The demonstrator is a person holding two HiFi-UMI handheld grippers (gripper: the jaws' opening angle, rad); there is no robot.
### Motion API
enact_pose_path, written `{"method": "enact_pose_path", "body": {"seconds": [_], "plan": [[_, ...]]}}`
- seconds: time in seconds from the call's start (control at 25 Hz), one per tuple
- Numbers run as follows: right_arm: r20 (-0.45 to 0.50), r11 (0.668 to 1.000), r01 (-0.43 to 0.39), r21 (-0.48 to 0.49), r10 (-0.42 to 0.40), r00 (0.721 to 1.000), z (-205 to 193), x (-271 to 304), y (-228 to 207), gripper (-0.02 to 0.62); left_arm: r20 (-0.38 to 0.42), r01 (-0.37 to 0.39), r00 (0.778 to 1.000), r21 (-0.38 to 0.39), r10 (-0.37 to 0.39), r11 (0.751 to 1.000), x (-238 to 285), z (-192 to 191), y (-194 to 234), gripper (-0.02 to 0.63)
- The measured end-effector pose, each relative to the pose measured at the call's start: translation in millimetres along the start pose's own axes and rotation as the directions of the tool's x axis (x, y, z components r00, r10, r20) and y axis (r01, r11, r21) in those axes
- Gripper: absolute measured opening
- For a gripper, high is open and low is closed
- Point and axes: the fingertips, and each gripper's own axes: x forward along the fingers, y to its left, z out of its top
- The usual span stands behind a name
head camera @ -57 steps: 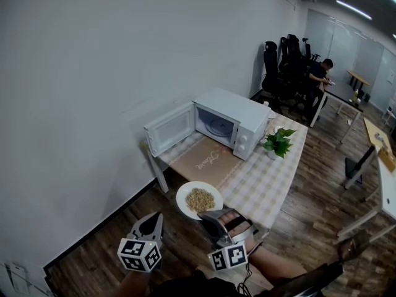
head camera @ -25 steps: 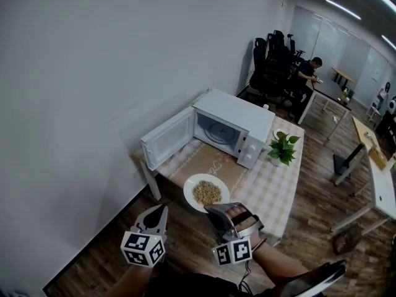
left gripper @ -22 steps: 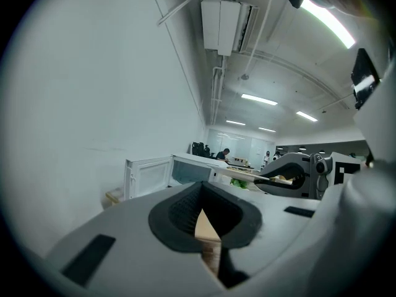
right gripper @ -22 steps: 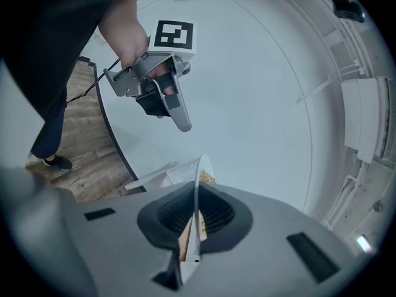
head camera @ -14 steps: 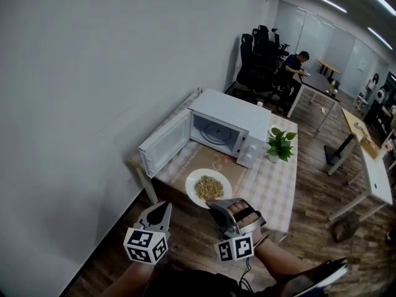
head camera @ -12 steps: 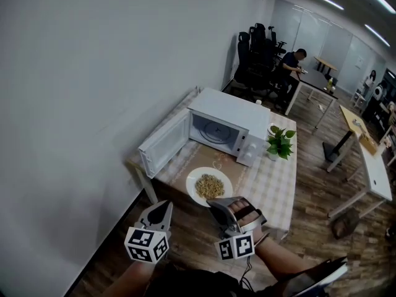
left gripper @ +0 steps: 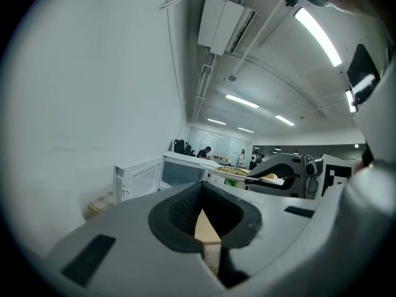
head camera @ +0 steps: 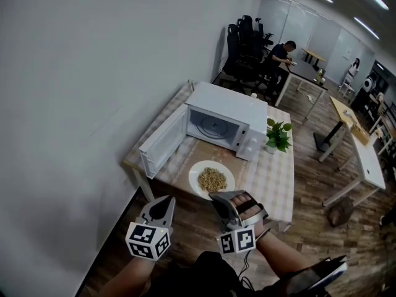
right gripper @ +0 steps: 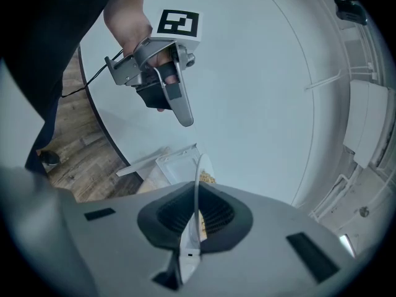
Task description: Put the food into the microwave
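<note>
A white microwave [head camera: 226, 121] stands on the table with its door [head camera: 162, 143] swung open to the left. My right gripper [head camera: 218, 198] is shut on the near rim of a white plate [head camera: 211, 179] that carries a heap of brownish food [head camera: 212, 178], held in the air in front of the open cavity. In the right gripper view the plate [right gripper: 197, 187] shows edge-on between the jaws of the right gripper [right gripper: 192, 228]. My left gripper [head camera: 165, 203] hangs to the left of the plate, shut and holding nothing. In its own view the left gripper [left gripper: 207, 228] faces the microwave [left gripper: 179, 167].
The table [head camera: 275, 181] has a checked cloth and a small potted plant [head camera: 278, 136] right of the microwave. A white wall runs along the left. Black office chairs [head camera: 240, 42], a seated person [head camera: 279, 53] and more desks [head camera: 365, 159] stand behind and to the right.
The table and microwave have drawn closer in the head view. The plate, still gripped by the right gripper, now hangs over the table's near part; the left gripper stays shut beside it.
</note>
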Motion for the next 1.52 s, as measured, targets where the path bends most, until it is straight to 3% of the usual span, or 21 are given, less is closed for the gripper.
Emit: {"method": "enact_pose_path", "body": {"seconds": [0.4, 0.84, 1.12, 1.52], "plan": [[-0.039, 1.0, -0.017, -0.018, 0.016, 0.999, -40.4, 58.2, -2.4, 0.02, -0.027, 0.047, 0.999, -0.028, -0.047, 0.999, 46.1, 3.9, 20.4, 0.009], [-0.062, 1.0, -0.019, 0.003, 0.019, 0.998, -103.6, 138.7, -34.6, 0.02, -0.05, 0.051, 0.998, 0.044, -0.049, 0.998, 128.9, 33.2, 42.9, 0.009], [-0.068, 0.998, -0.054, 0.023, 0.055, 0.996, -141.9, 184.4, -35.5, 0.02, -0.101, 0.079, 0.992, -0.012, -0.08, 0.997, 177.2, 32.1, 51.9, 0.009], [-0.077, 0.994, -0.1, 0.041, 0.102, 0.992, -203.3, 249.7, -20.5, 0.02, -0.179, 0.046, 0.983, 0.048, -0.037, 0.998, 249.7, 8.7, 77.5, 0.009]]}}
